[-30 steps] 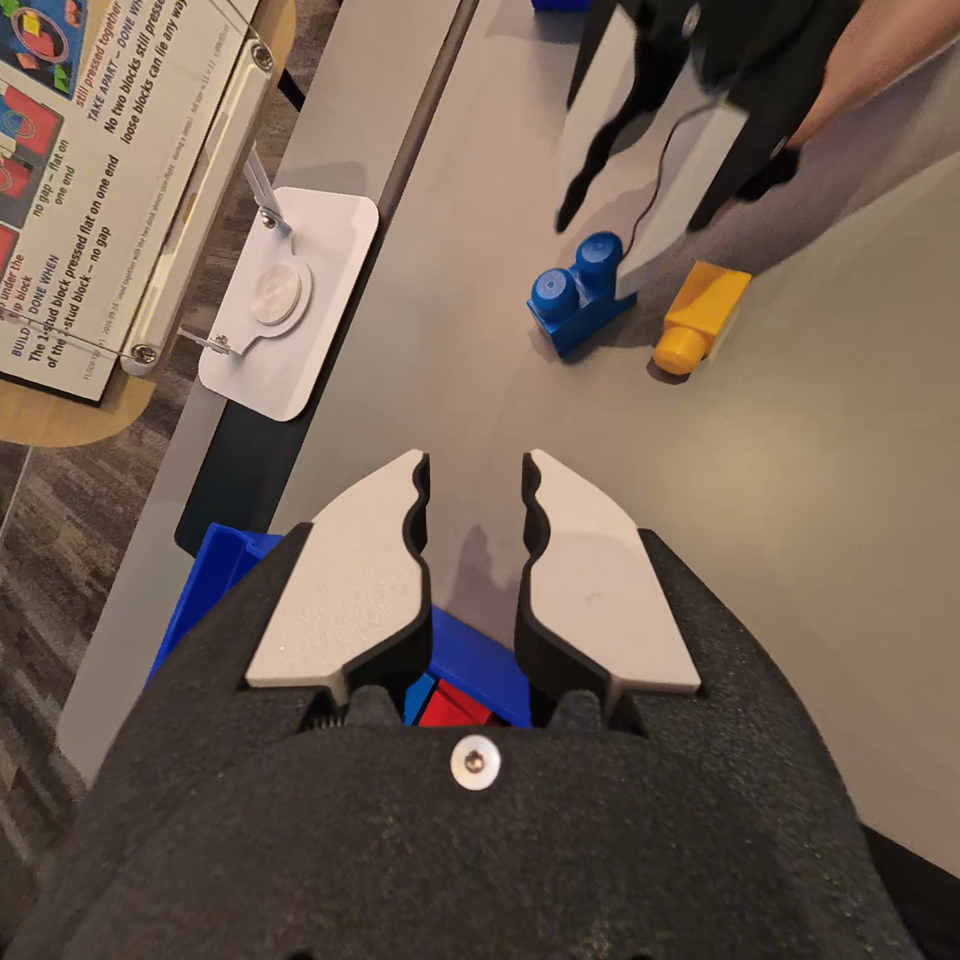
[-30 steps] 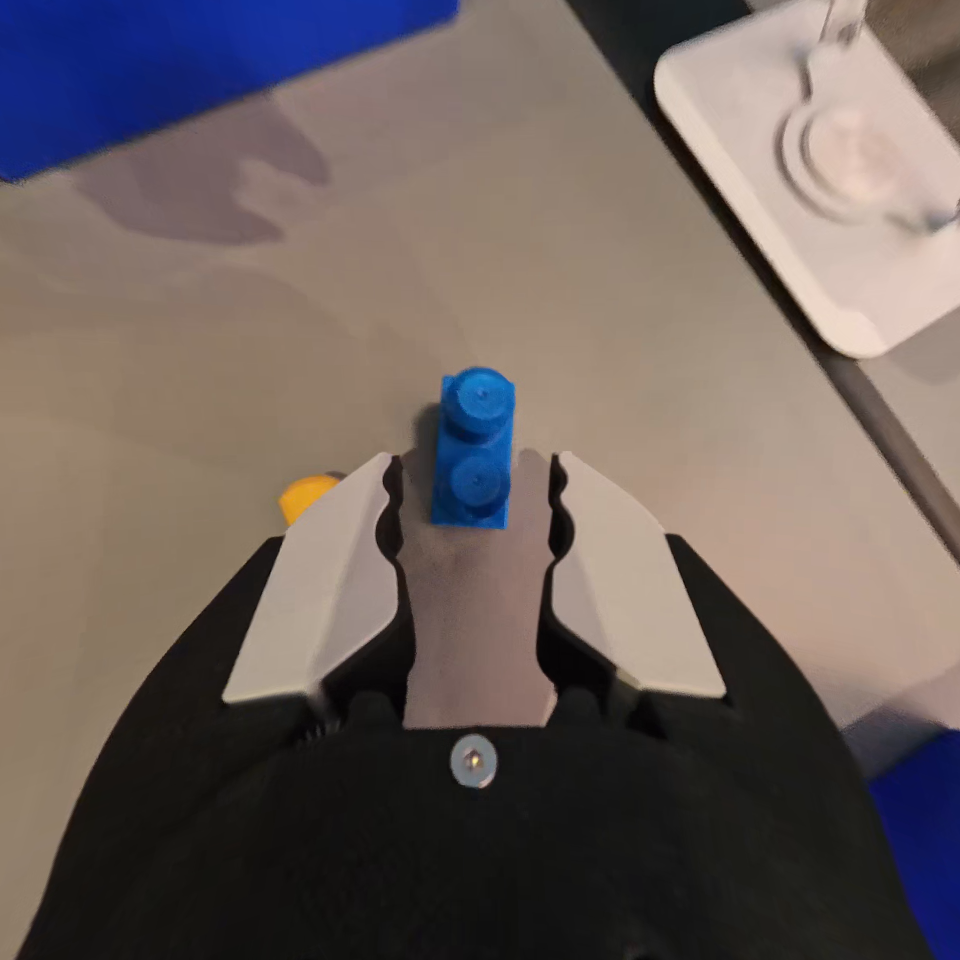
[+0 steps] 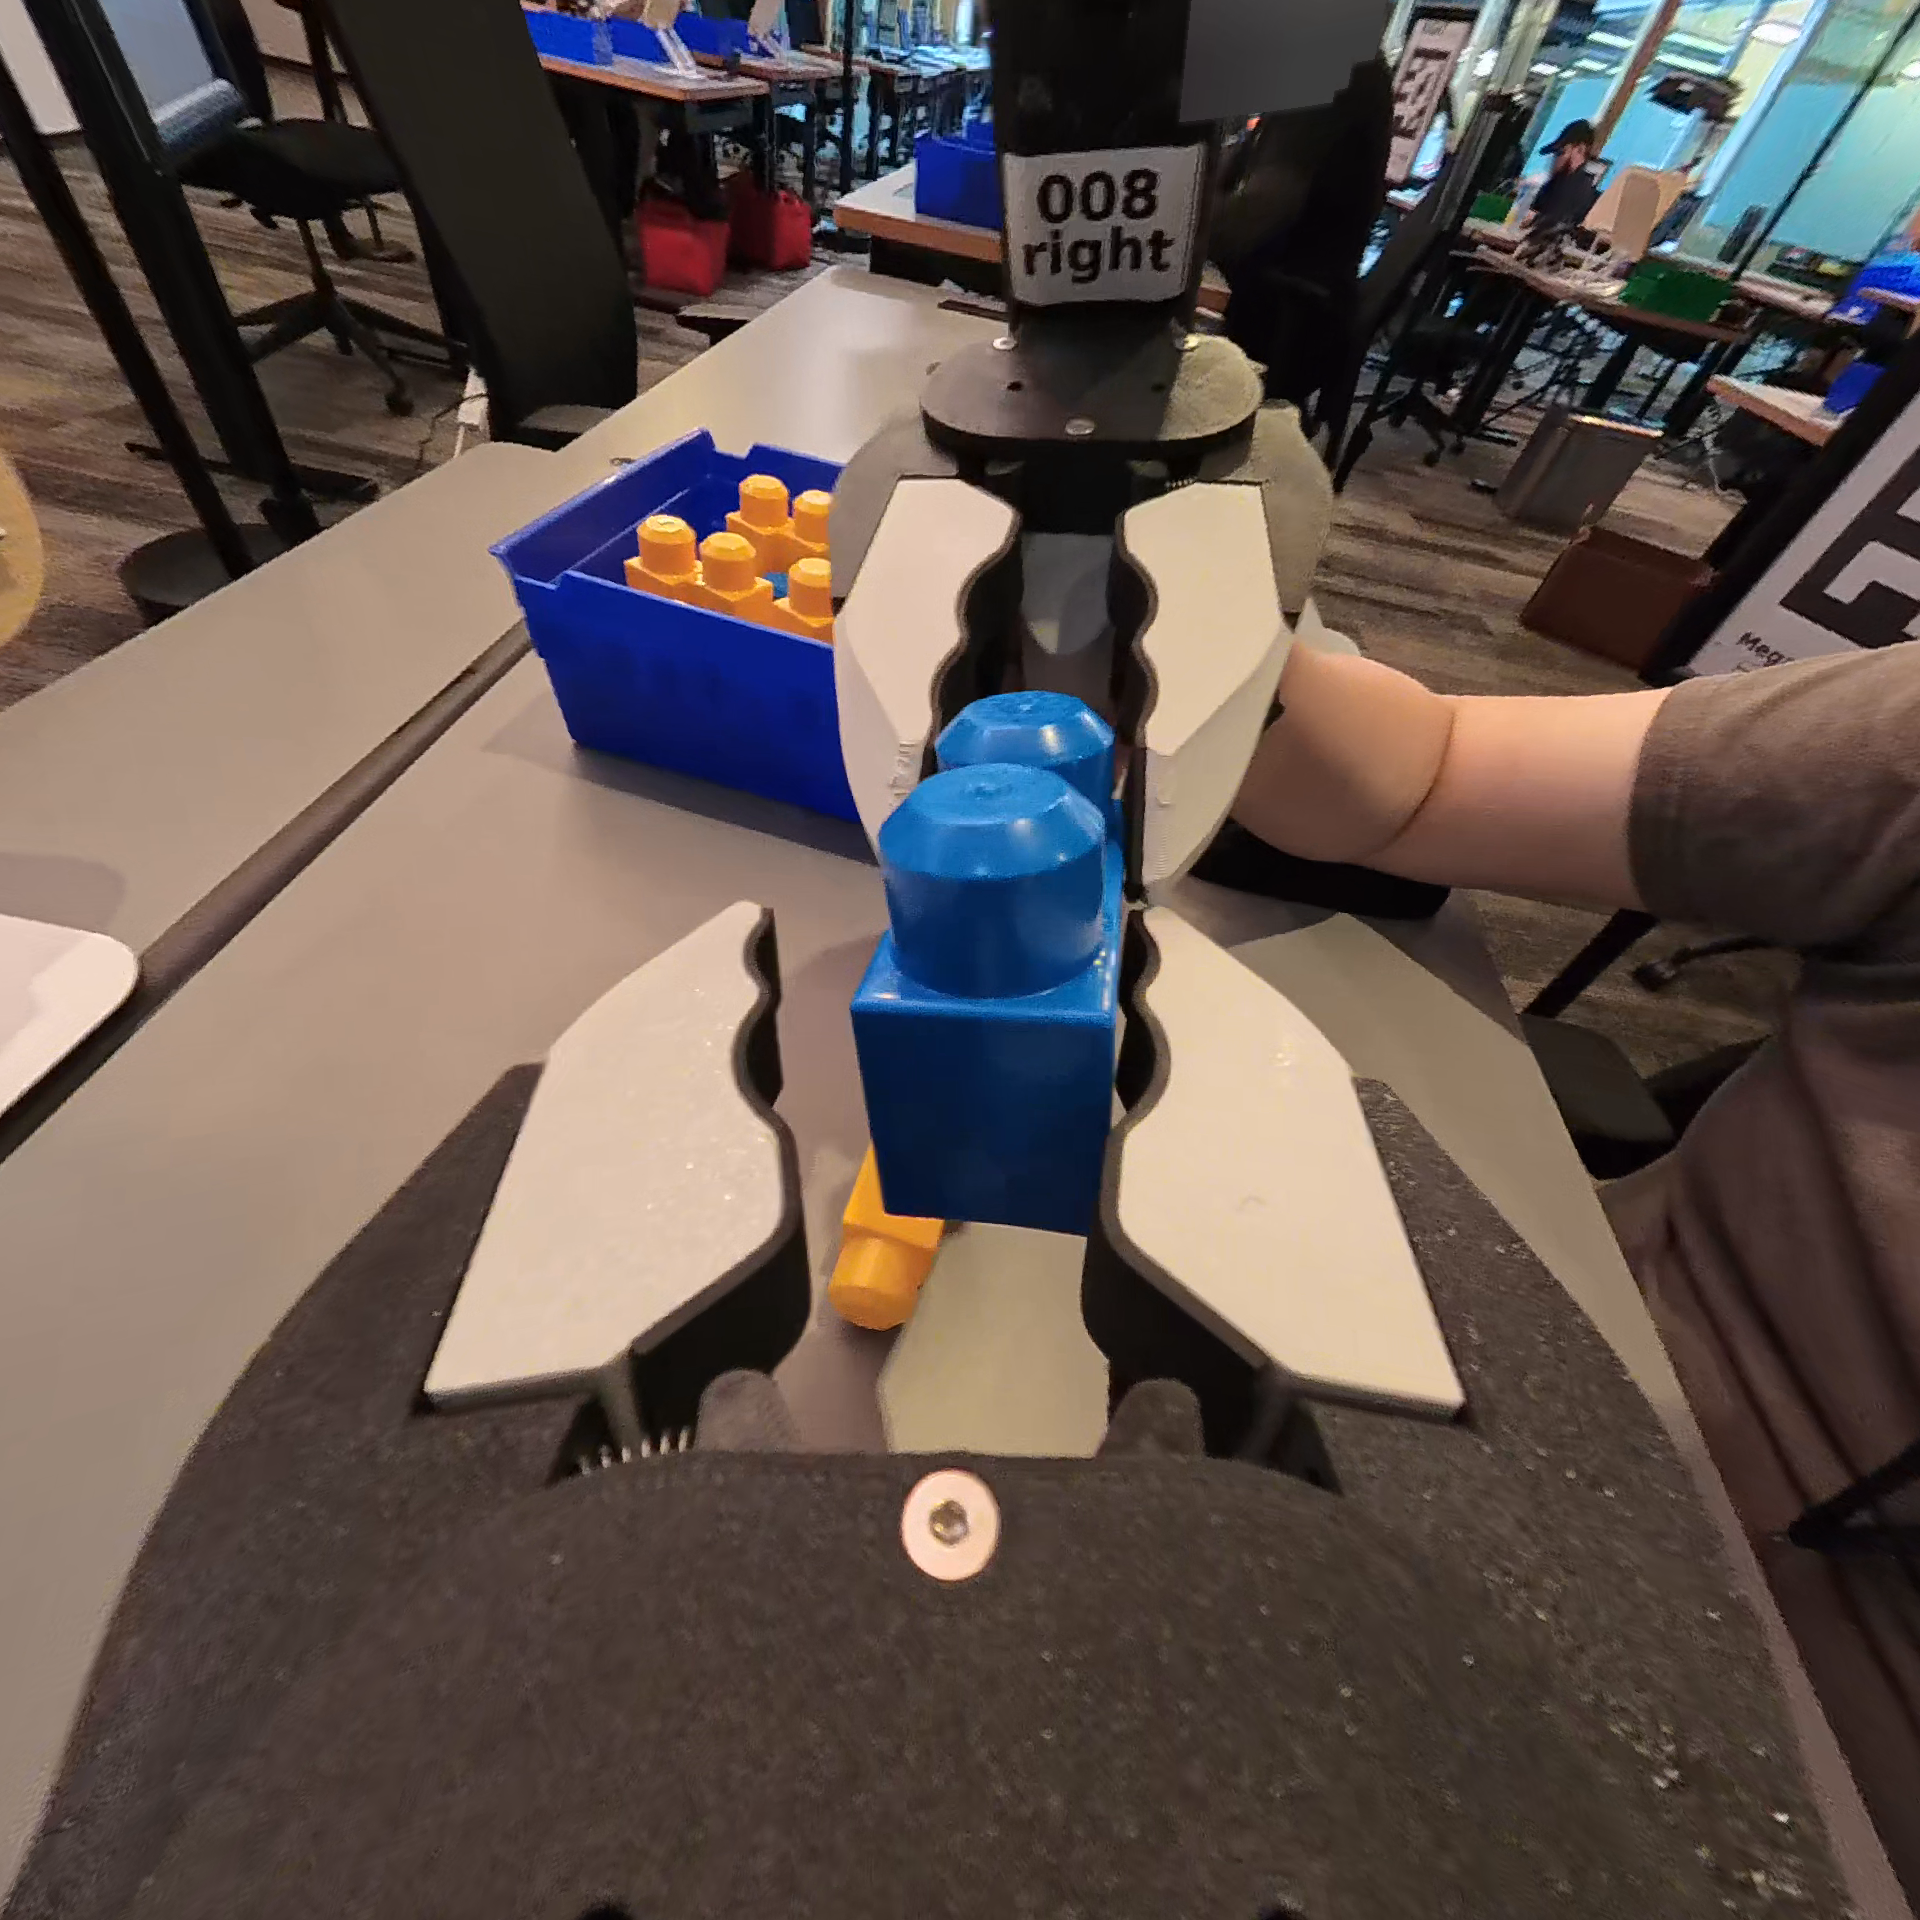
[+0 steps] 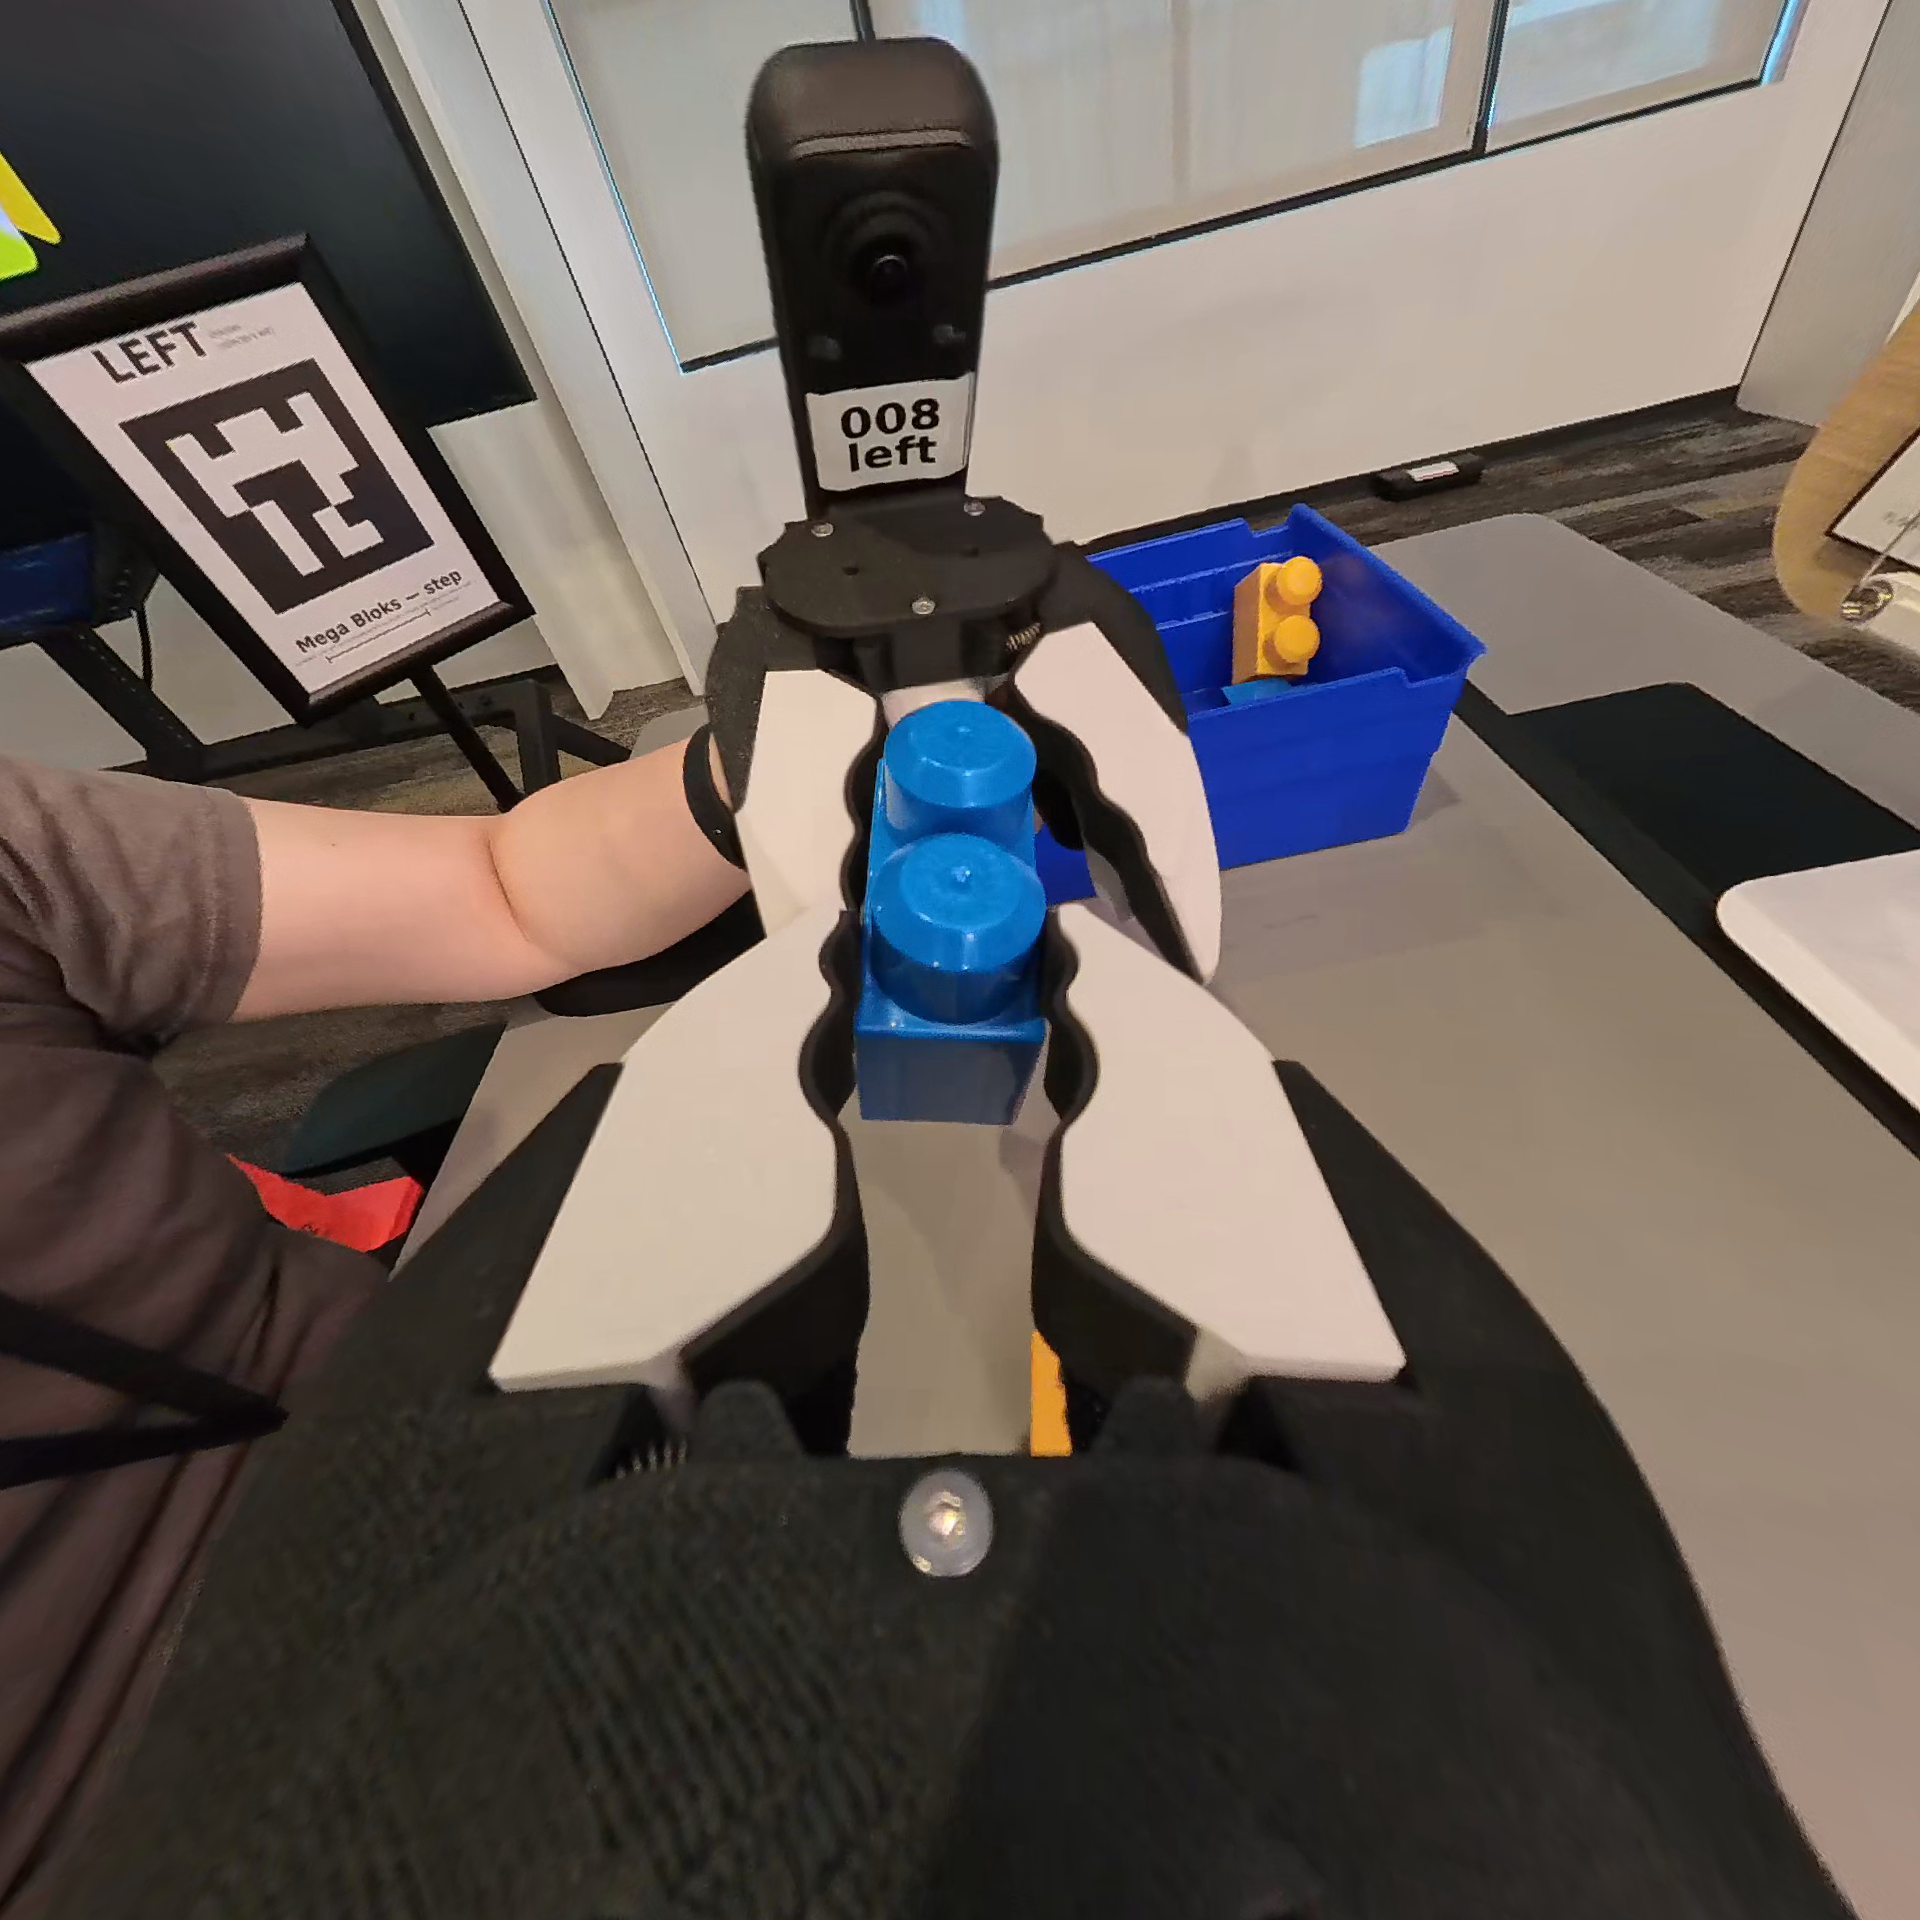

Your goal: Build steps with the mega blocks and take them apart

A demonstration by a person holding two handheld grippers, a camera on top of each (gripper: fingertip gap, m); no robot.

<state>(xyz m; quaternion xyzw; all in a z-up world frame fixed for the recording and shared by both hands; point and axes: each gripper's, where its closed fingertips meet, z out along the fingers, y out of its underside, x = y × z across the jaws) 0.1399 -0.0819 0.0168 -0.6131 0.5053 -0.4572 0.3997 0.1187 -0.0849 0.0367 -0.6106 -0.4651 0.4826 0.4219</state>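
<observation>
Blue two-stud block [image 4: 948, 966] — held clear above the surface [image 3: 416, 987], pinched by the right tool [image 4: 945, 997]. Left tool [image 3: 951, 966] spread around the block's near end, one finger touching. Orange block [image 3: 883, 1262] lies beneath. Risk: uneven closing twists the block loose — it drops.

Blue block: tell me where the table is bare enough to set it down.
Bare table lies on the left gripper's left, bordered by the white pad and the blue bin. It is crowded directly under the blue block, where a yellow block lies and the right gripper meets the left.
</observation>
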